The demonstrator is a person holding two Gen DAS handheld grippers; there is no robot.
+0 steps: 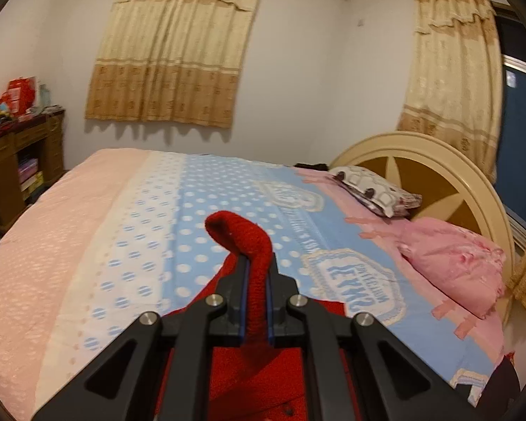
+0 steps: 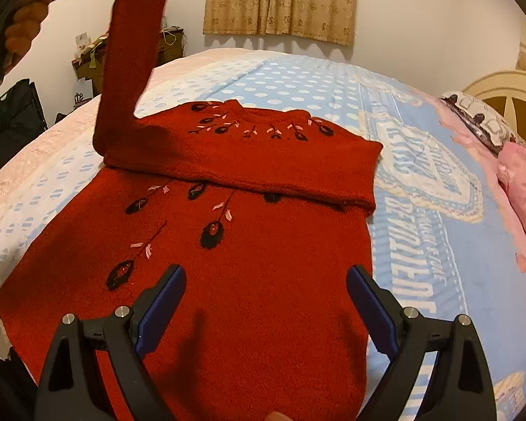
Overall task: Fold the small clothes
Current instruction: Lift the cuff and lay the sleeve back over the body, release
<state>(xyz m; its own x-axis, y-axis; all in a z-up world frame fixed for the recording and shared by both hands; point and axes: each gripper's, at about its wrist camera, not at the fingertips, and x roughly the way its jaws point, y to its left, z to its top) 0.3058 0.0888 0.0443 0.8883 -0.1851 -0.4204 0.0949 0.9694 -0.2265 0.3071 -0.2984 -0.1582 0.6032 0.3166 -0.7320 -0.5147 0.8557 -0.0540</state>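
- Sweater [image 2: 249,280], red knit with black-and-pink flower embroidery, lies flat on the bed [image 2: 420,210], its body spread over the blue dotted bedspread
- One sleeve [image 2: 263,168] is folded across the chest of the sweater, just below the neckline
- Other sleeve [image 2: 129,56] rises steeply from the sweater's shoulder, off the bed, up to the left gripper [image 1: 257,273]
- Left gripper has its jaws clamped tight on the cuff end of that raised sleeve; the red knit curls up and over past its fingertips
- Right gripper [image 2: 264,277] hangs above the lower body of the sweater with its jaws spread wide and nothing between them; I cannot tell if its pads touch the knit
- Two pillows [image 1: 452,263] lie at the bed's head, against the headboard [image 1: 438,161], well apart from the sweater
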